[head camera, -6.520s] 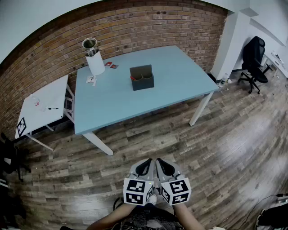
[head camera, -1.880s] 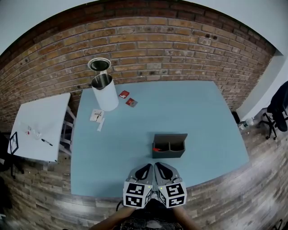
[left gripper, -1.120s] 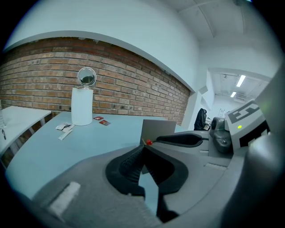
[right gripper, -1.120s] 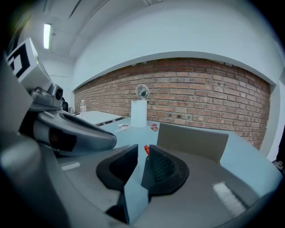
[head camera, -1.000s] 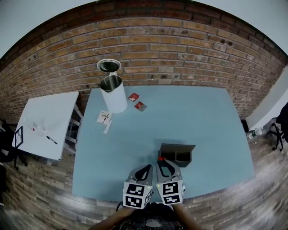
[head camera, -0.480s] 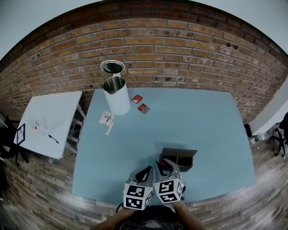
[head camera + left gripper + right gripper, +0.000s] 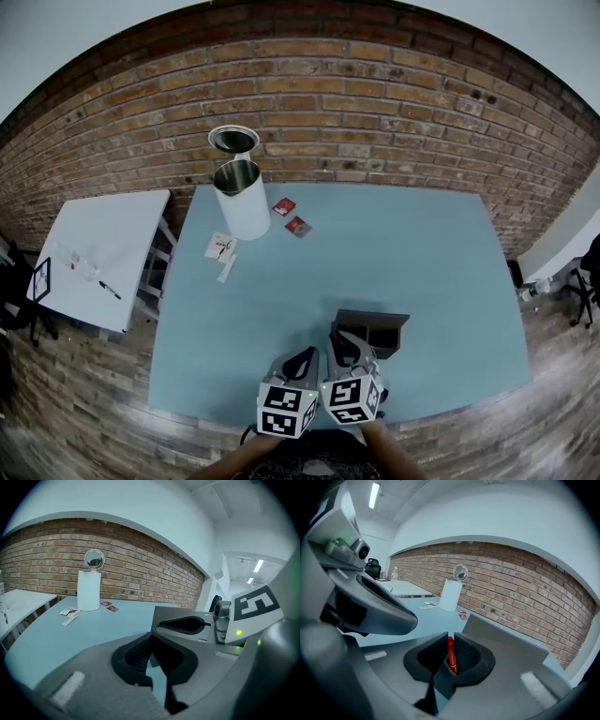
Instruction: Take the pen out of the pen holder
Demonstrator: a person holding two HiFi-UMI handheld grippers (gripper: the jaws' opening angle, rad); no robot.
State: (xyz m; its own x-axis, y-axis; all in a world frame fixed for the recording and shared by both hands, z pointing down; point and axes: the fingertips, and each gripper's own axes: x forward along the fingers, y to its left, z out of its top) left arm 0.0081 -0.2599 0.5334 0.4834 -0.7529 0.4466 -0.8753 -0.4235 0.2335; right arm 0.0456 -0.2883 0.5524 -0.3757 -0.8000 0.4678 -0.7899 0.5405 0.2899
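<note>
A dark grey pen holder (image 7: 377,329) stands on the light blue table (image 7: 272,300), near its front edge. My right gripper (image 7: 343,340) reaches the holder's left end. In the right gripper view a red pen (image 7: 450,656) stands upright between the pads of that gripper (image 7: 450,645), which press it from both sides, and the holder's grey wall (image 7: 506,637) lies just behind. My left gripper (image 7: 305,357) hangs beside the right one, left of the holder. Its jaws (image 7: 151,641) meet at the tips and hold nothing.
A white cylinder with a metal rim (image 7: 242,201) stands at the table's back left, with two red packets (image 7: 291,216) and paper slips (image 7: 221,249) near it. A white side table (image 7: 94,246) with a marker stands to the left. A brick wall (image 7: 375,103) runs behind.
The person has walked up to the table. Over the last second my right gripper has moved forward to the holder's left end and now has the red pen between its pads.
</note>
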